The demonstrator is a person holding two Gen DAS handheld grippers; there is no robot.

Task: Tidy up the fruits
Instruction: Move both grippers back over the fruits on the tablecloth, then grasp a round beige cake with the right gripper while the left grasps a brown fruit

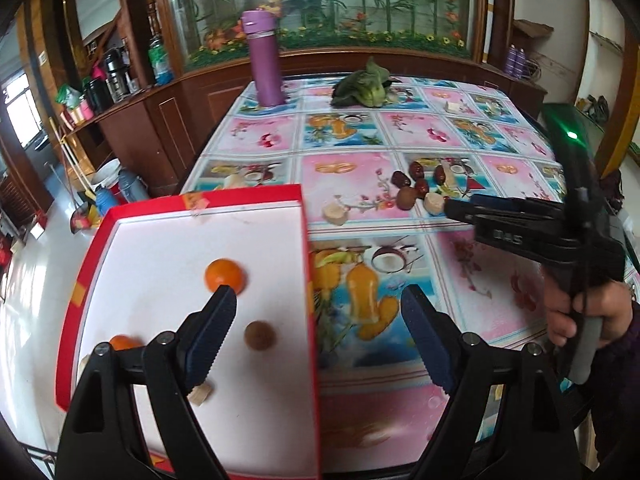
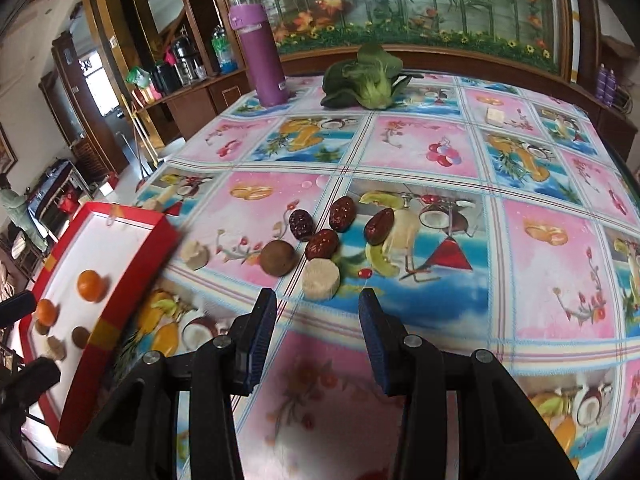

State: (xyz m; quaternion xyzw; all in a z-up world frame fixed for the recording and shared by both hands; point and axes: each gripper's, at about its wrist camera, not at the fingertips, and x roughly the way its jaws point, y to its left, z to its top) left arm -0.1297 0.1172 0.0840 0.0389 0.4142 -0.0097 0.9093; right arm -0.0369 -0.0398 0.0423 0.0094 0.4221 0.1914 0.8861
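The loose fruit sits in a tight cluster mid-bench: a pale banana slice (image 2: 321, 279) nearest the right gripper (image 2: 318, 340), touching or nearly touching a red date (image 2: 322, 244) and just beside a brown round fruit (image 2: 278, 258), with three more dates close behind. The right gripper hovers just short of that slice, jaws wide apart and holding nothing. I reckon the trouble is the crowding: close on the slice and a finger could nudge the date or set the round fruit rolling, and the slice looks soft enough to squash if pinched hard. Off to the left, the red box (image 1: 306, 240) already holds two oranges (image 1: 225, 276), a brown fruit and a pale piece or two; it overhangs the bench edge, so a clumsy drop might tip it or send an orange rolling. The left gripper (image 1: 320, 340) hangs over the box rim, open and empty too.
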